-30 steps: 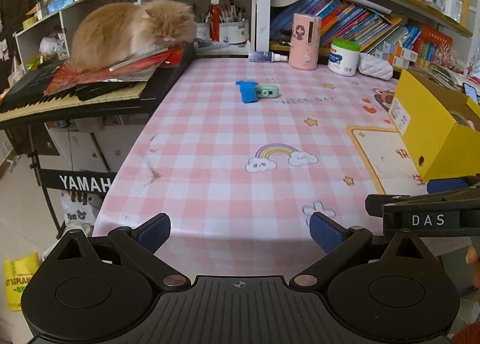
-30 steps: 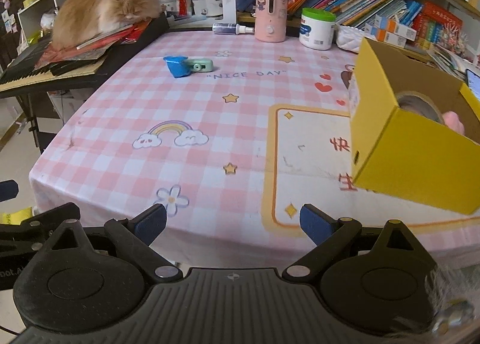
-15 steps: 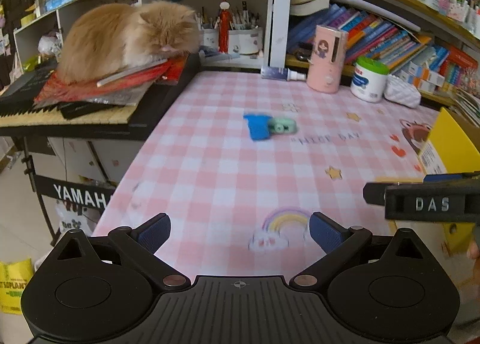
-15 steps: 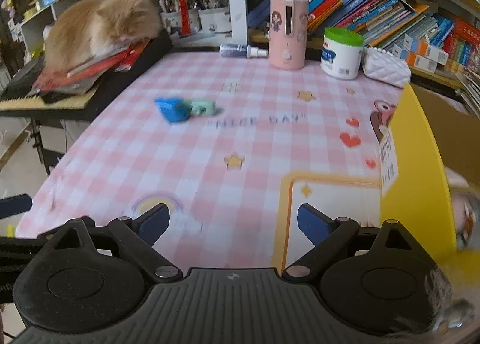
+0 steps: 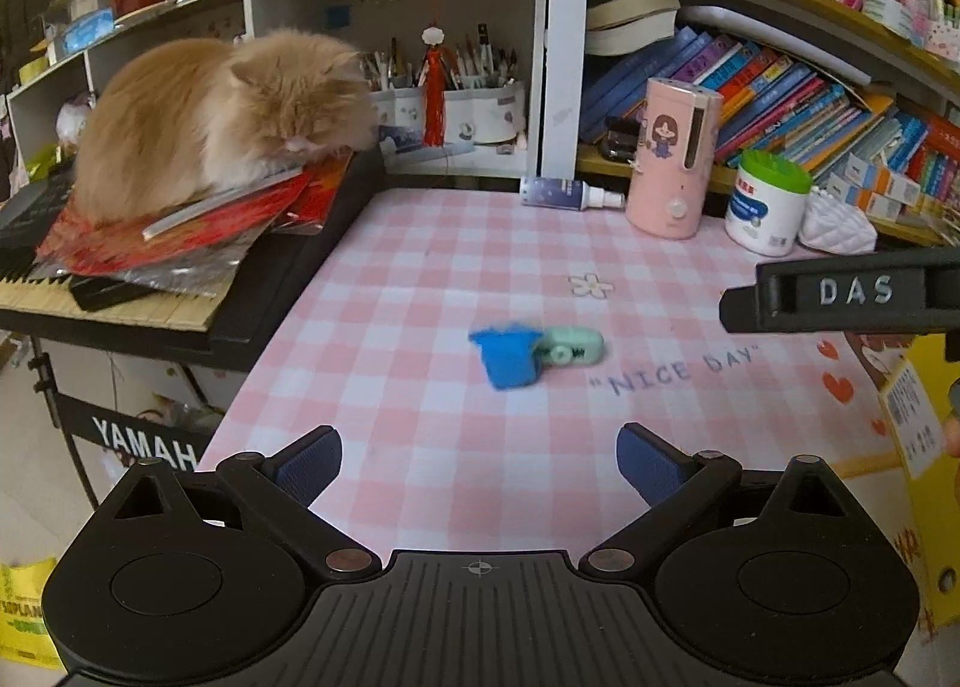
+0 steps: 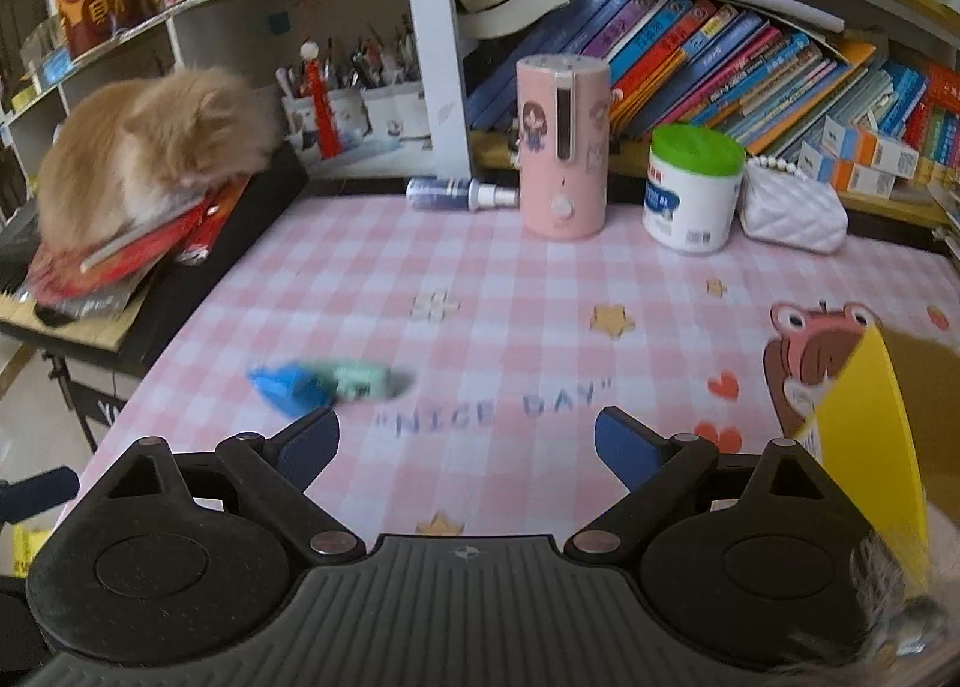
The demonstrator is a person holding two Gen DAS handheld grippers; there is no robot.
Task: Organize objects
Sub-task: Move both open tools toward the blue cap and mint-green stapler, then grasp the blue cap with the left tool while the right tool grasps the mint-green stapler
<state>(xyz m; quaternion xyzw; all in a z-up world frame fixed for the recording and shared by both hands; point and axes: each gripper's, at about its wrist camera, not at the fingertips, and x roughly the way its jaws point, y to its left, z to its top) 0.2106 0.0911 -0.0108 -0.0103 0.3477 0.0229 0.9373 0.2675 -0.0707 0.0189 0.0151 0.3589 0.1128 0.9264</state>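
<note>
A small blue object [image 5: 506, 358] lies on the pink checked tablecloth [image 5: 420, 279], touching a mint-green correction tape [image 5: 570, 346] on its right. In the right wrist view the same blue object [image 6: 291, 385] and green tape [image 6: 360, 378] sit just ahead of the left finger. My left gripper [image 5: 479, 462] is open and empty, short of the pair. My right gripper [image 6: 467, 444] is open and empty too. A yellow cardboard box [image 6: 870, 435] stands at the right; its edge [image 5: 918, 405] shows in the left wrist view. The right gripper's body, marked DAS [image 5: 852, 297], crosses the left view.
An orange cat [image 5: 222, 117] lies on red papers on a keyboard [image 5: 108, 291] left of the table. A pink cylinder [image 6: 564, 147], a green-lidded white jar [image 6: 690, 189], a white pouch [image 6: 792, 213] and a spray bottle [image 6: 456, 194] line the back edge under bookshelves.
Both grippers have moved forward over the table toward the shelves. The blue object and green tape now lie much closer. The yellow box has slid to the right edge of both views.
</note>
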